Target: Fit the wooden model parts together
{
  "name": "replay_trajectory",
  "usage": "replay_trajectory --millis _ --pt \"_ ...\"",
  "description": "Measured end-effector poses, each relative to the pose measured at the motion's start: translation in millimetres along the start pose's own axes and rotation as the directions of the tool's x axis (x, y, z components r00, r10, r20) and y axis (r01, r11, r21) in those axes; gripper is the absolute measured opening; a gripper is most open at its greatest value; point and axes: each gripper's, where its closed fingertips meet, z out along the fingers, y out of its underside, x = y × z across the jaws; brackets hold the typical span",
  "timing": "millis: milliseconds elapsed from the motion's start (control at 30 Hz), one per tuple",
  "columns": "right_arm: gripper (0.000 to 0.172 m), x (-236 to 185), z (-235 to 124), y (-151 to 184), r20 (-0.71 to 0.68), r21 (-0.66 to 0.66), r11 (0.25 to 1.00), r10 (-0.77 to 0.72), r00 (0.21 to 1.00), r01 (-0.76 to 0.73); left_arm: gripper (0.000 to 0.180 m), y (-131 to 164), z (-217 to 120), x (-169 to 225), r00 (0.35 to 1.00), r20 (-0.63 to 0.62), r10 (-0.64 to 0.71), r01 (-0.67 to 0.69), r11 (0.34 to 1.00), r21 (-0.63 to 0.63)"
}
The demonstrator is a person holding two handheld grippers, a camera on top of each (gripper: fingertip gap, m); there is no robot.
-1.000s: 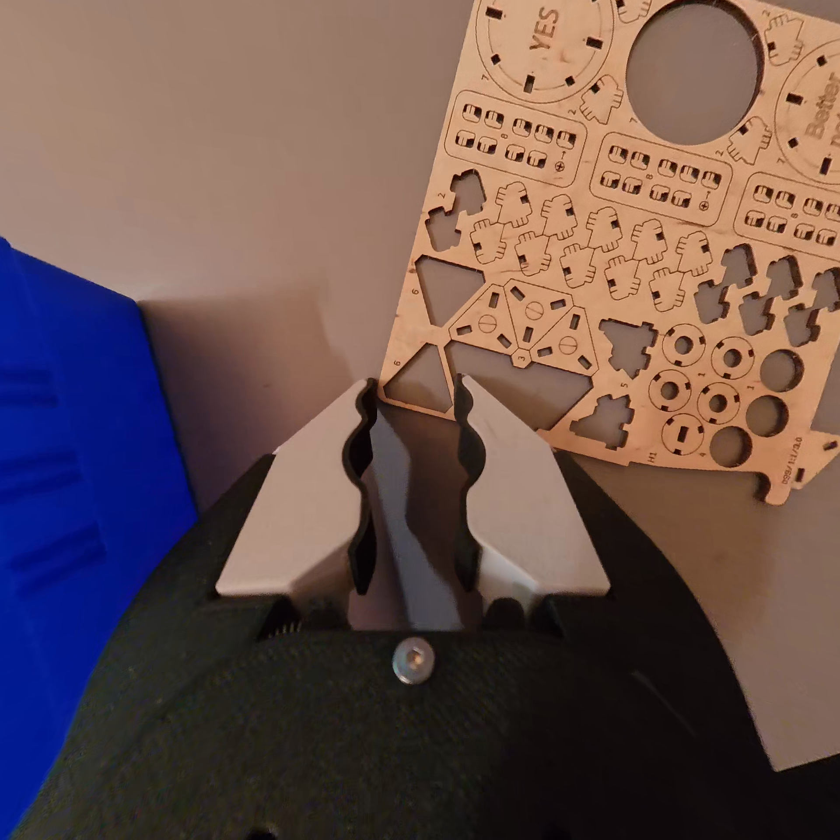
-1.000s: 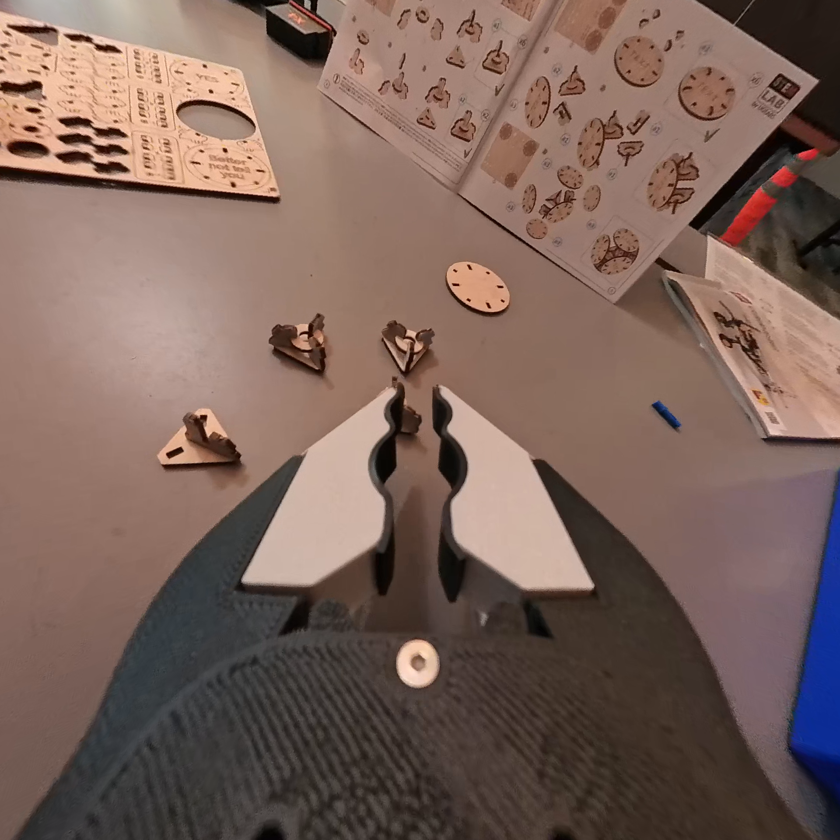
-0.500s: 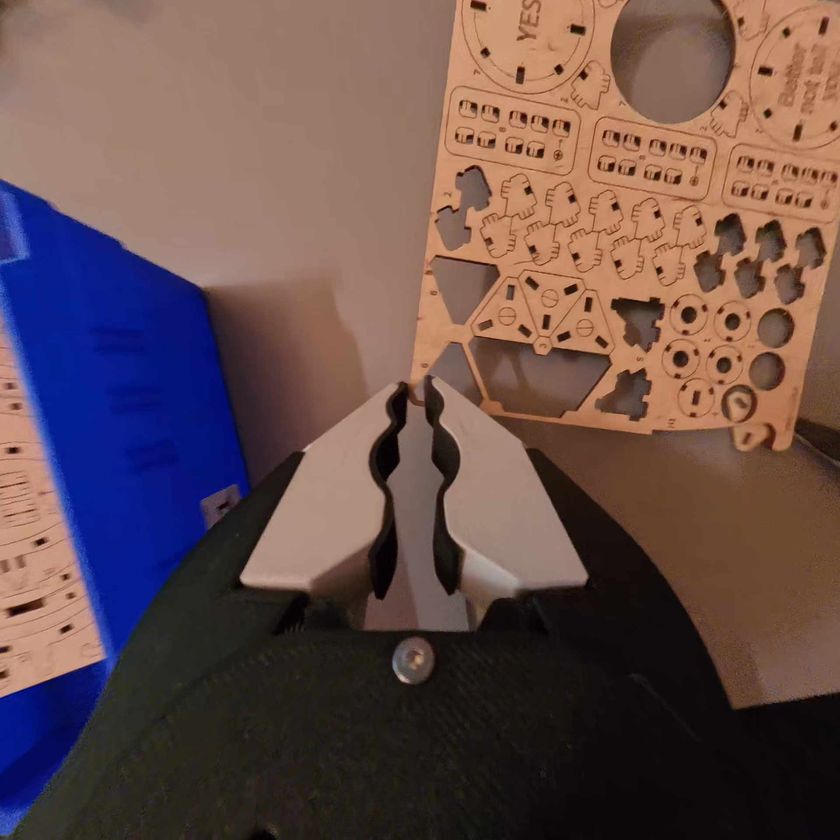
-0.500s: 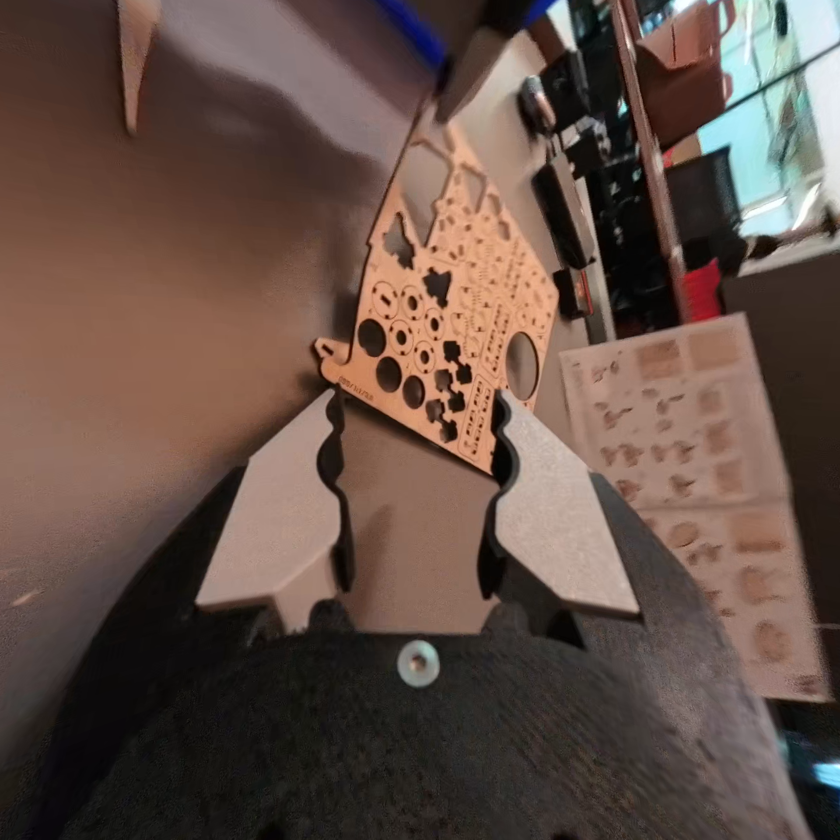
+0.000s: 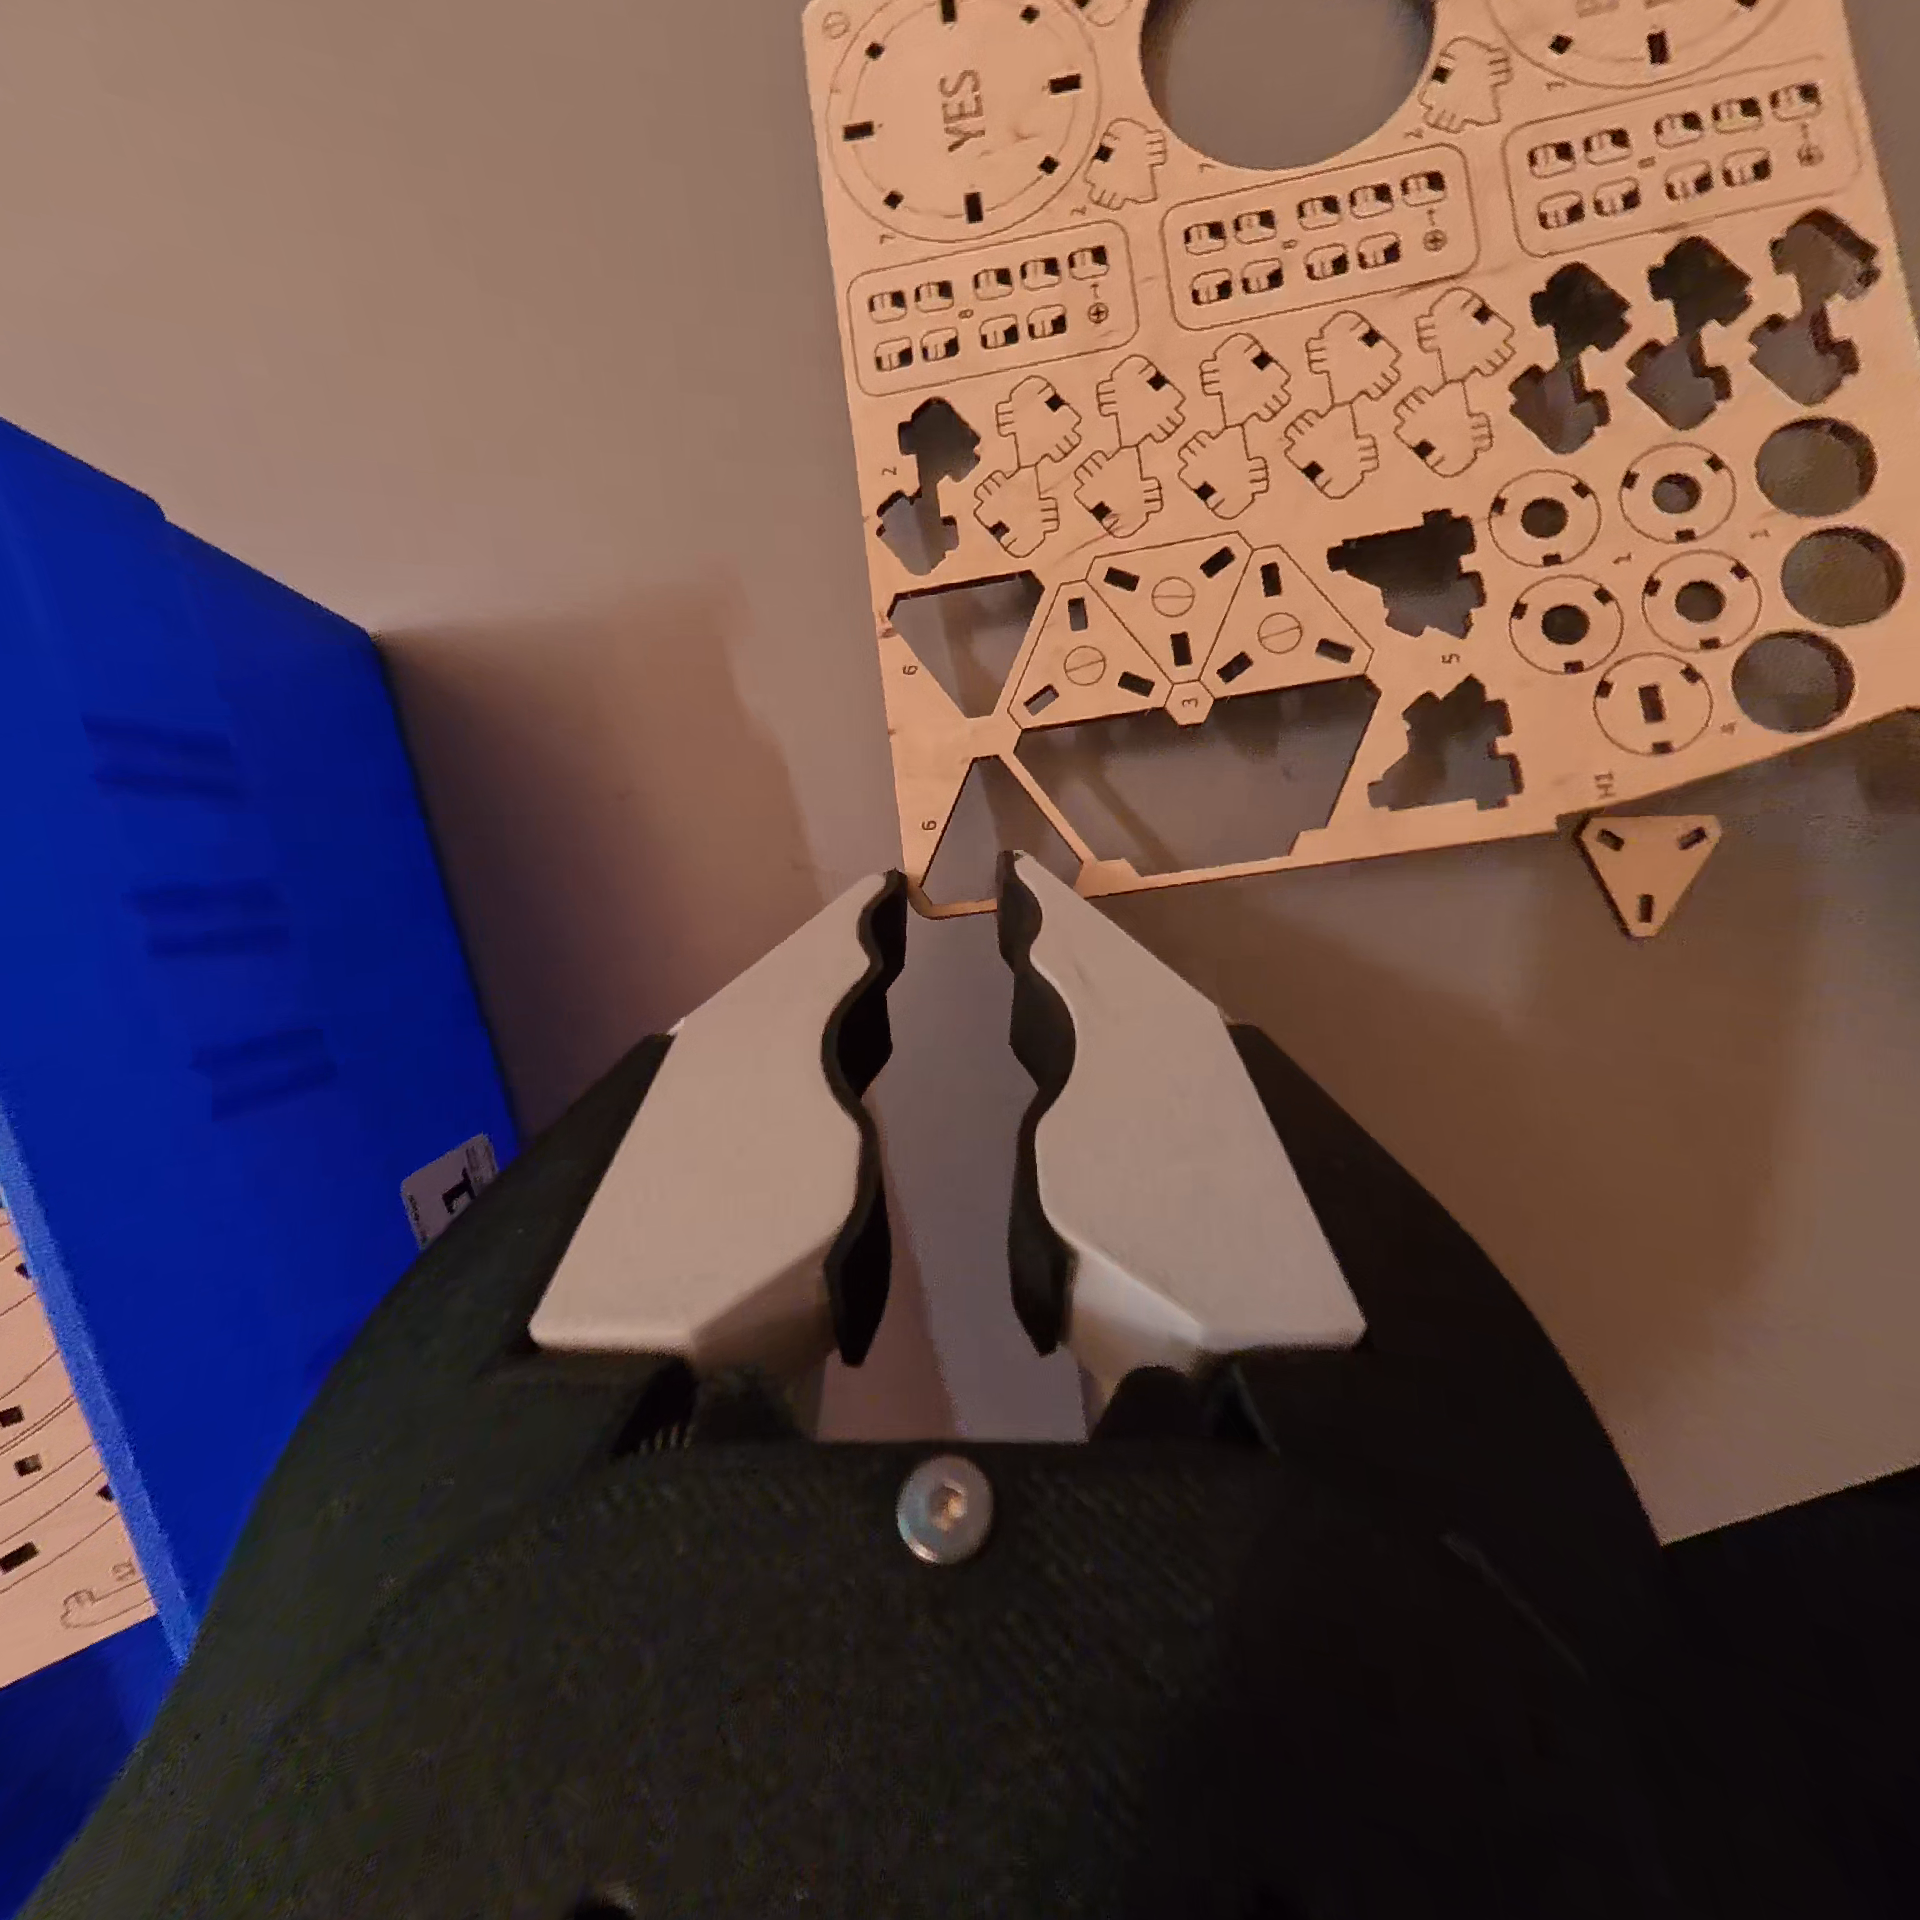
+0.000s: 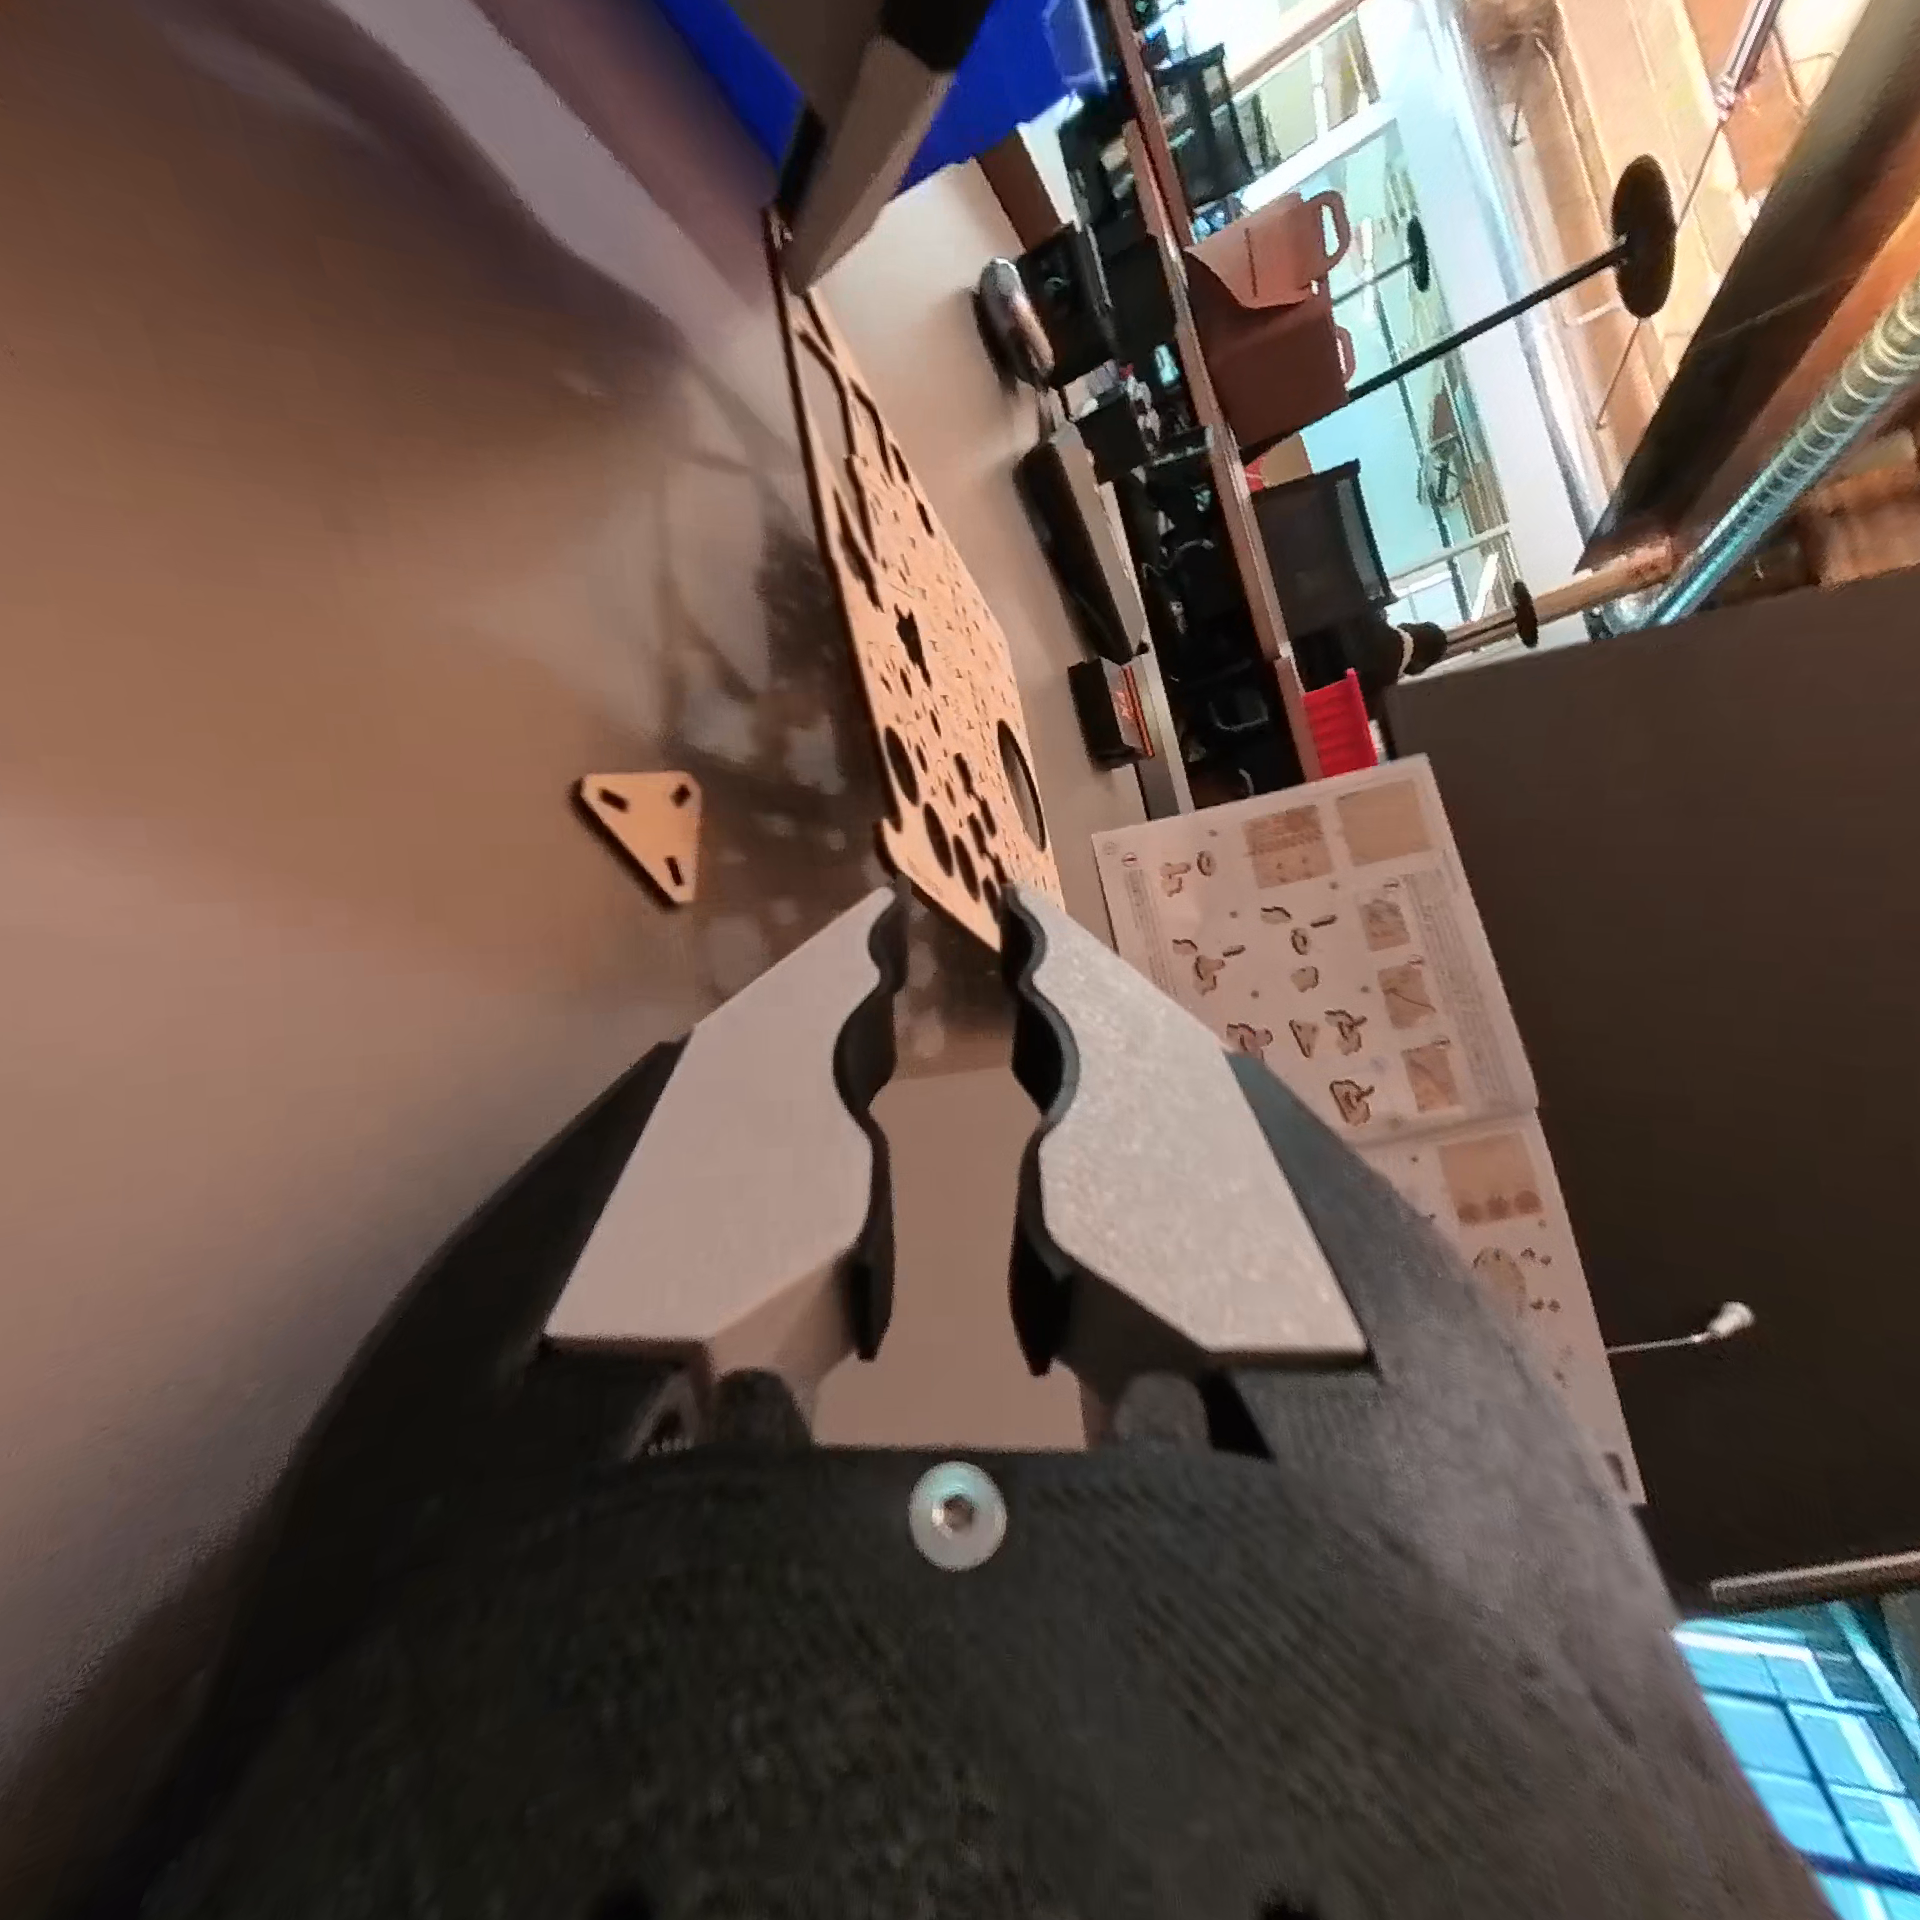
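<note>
Grey fingers with black wavy pads fill the foreground of both wrist views, one pair per handheld gripper. The left gripper [image 5: 954,883] has its jaws slightly parted, with bare grey table [image 5: 520,312] showing between the pads. The near corner of one pale plywood sheet [image 5: 1143,312] lies across its two tips without being clamped. The left tip is at the corner's edge and the right tip overlaps the sheet's lower strip. The right gripper [image 6: 951,914], its view rolled sideways, is clenched on the opposite near corner of the same plywood sheet [image 6: 935,665]. That corner sits aslant in the narrow gap and touches both pads. The sheet is tilted up off the table and throws a patterned shadow beneath it. In the left view the sheet still carries three joined triangular plates, five small ring discs and three slotted rectangular panels. It also shows three small round holes and one large round hole farther back. One loose triangular piece [image 5: 1647,868] with three slots lies flat on the table just beside the sheet's near edge. It is seen again to the left of the sheet in the right view [image 6: 649,831]. To the left stands one blue bin [image 5: 187,935], with the edge of a second wooden sheet [image 5: 42,1455] in front of it. Farther off in the right view, one open instruction leaflet [image 6: 1340,935] lies on the table beyond the fingers.
</note>
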Motion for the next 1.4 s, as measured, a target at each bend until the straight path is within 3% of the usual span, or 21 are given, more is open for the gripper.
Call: replay_trajectory --millis 167,267,367,533,633,967,1200,1400 --pt "0.012 11.0 -1.2 -1.2 -0.026 0.028 0.996 0.082 0.996 -0.082 0.022 2.0 1.8 12.2 0.998 -0.04 0.038 -0.039 0.999 -0.02" --pt "0.001 21.0 -2.6 -3.5 -0.084 0.052 0.995 0.087 0.993 -0.083 0.023 0.0 3.3 15.5 0.997 -0.029 0.069 -0.07 0.997 -0.018" --pt "0.0 22.1 -2.0 0.1 -0.099 0.037 0.997 0.076 0.992 -0.072 0.028 -7.2 -0.8 32.0 0.983 -0.071 0.169 -0.167 0.986 0.025" --pt "0.0 22.0 -2.7 2.3 -0.076 0.041 0.989 0.145 0.986 -0.143 0.027 0.2 7.8 72.6 0.897 -0.147 0.418 -0.419 0.908 0.028" --pt "0.0 23.5 -4.6 2.6 -0.052 0.056 0.975 0.219 0.974 -0.216 0.027 2.5 20.2 94.7 0.847 -0.201 0.493 -0.494 0.868 0.05" --pt "0.0 21.5 -6.2 3.2 0.013 0.073 0.932 0.355 0.935 -0.355 0.012 4.4 26.9 110.3 0.828 -0.313 0.466 -0.466 0.881 0.08" --pt "0.002 31.7 -10.5 7.3 0.02 0.102 0.878 0.468 0.884 -0.467 0.01 -12.6 17.1 112.9 0.817 -0.294 0.495 -0.458 0.868 0.191" --pt "0.019 13.3 -8.2 -5.4 0.034 0.1 0.955 0.278 0.96 -0.28 0.01 -19.9 2.9 116.6 0.814 -0.313 0.49 -0.428 0.869 0.248"
